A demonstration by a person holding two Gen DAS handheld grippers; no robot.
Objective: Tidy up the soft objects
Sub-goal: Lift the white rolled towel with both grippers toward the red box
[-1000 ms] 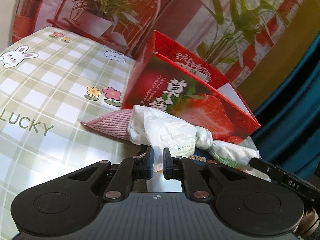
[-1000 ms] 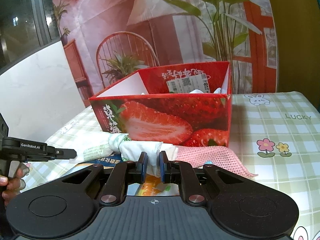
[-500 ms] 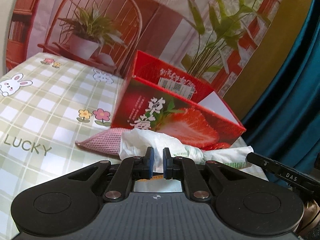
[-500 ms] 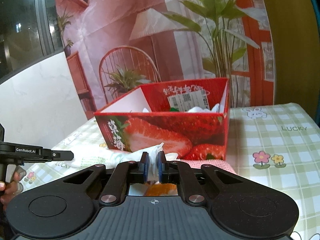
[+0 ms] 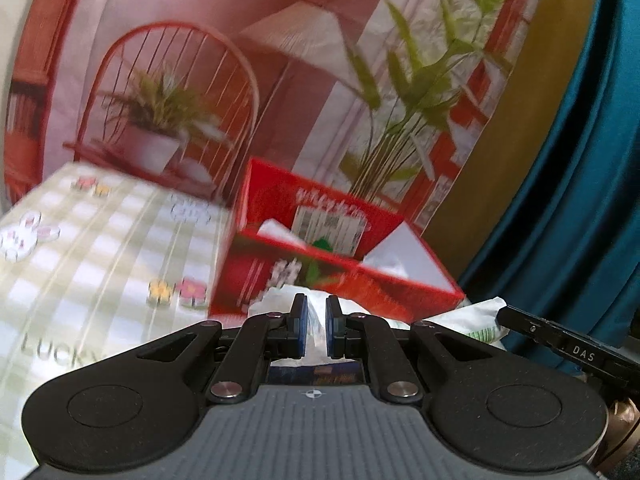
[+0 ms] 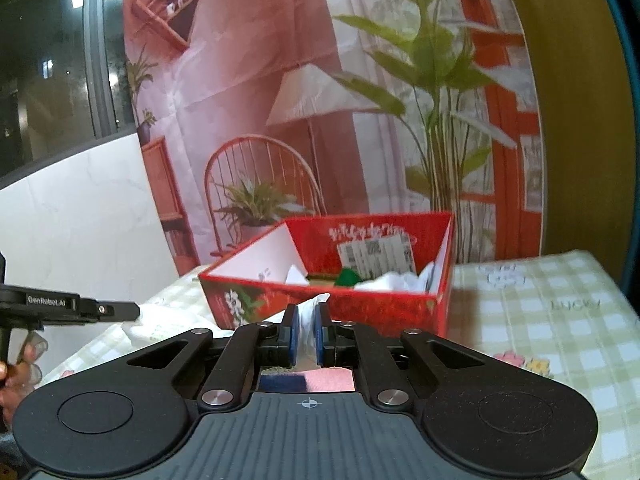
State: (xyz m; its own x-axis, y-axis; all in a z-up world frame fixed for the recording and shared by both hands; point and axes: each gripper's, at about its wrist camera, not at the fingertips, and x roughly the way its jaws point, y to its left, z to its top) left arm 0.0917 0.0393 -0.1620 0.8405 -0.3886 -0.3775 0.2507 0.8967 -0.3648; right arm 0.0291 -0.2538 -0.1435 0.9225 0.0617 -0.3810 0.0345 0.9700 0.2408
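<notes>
The backdrop (image 6: 320,80), a printed scene of a chair, lamp and plants, now fills more of both views than 1 second ago. The surface (image 5: 100,248), under a green check cloth with flowers and "LUCKY", has sunk lower in the left view and is blurred.

The box (image 6: 360,304), red with strawberry print, stands on the surface ahead of both grippers. Earlier only its front and rim showed; now its inside is open to view, with white soft things, something green and a barcode label on the far wall.

The bag (image 5: 316,312), white crinkled plastic with green print, no longer lies on the surface in front of the box. It is lifted between the 2 grippers, one end in each. Part of it shows at the right of the left view, by the other gripper's arm.

The left gripper (image 5: 316,328) has its fingers closed on the bag, as before. The right gripper (image 6: 306,332) has its fingers clamped on the bag's other end. A pink cloth (image 6: 328,382) shows just below the right fingers; earlier it spread wide beside the box.
</notes>
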